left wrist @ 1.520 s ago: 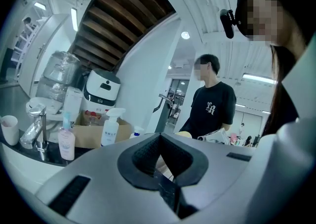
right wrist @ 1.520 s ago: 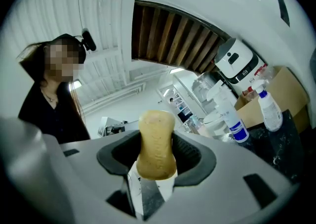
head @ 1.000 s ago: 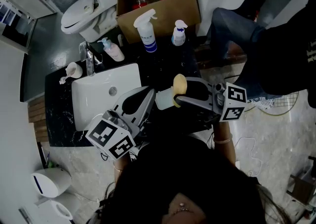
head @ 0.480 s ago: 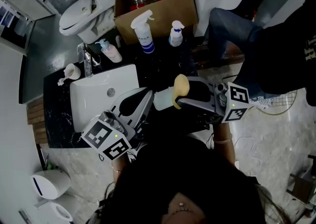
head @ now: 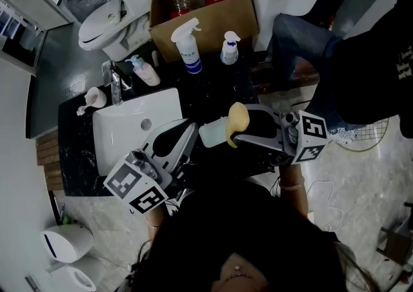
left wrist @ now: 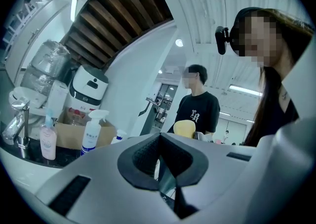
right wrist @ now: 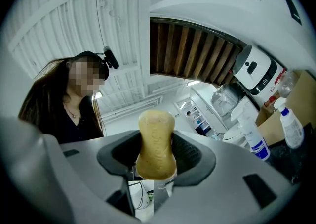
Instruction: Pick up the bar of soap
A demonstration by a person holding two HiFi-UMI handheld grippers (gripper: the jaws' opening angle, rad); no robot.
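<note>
The bar of soap (head: 237,118) is a yellow oval, held upright above the black counter. My right gripper (head: 233,132) is shut on it, pinching its lower half. In the right gripper view the soap (right wrist: 155,141) stands between the dark pads of that gripper (right wrist: 155,171), its top sticking out past them. My left gripper (head: 191,129) lies to the left over the sink's edge, shut with nothing in it. In the left gripper view its pads (left wrist: 148,156) meet, and the soap (left wrist: 184,128) shows beyond them. A clear soap dish (head: 212,133) sits just left of the soap.
A white sink (head: 126,126) with a faucet (head: 115,82) is set in the black counter (head: 213,91). Behind stand a pink pump bottle (head: 146,70), a large spray bottle (head: 189,47) and a small one (head: 229,48). A cardboard box (head: 208,26), a toilet (head: 110,13) and a person (head: 310,39) lie beyond.
The right gripper has drifted slightly right with the soap still in it. The left gripper has sunk a little toward the lower left.
</note>
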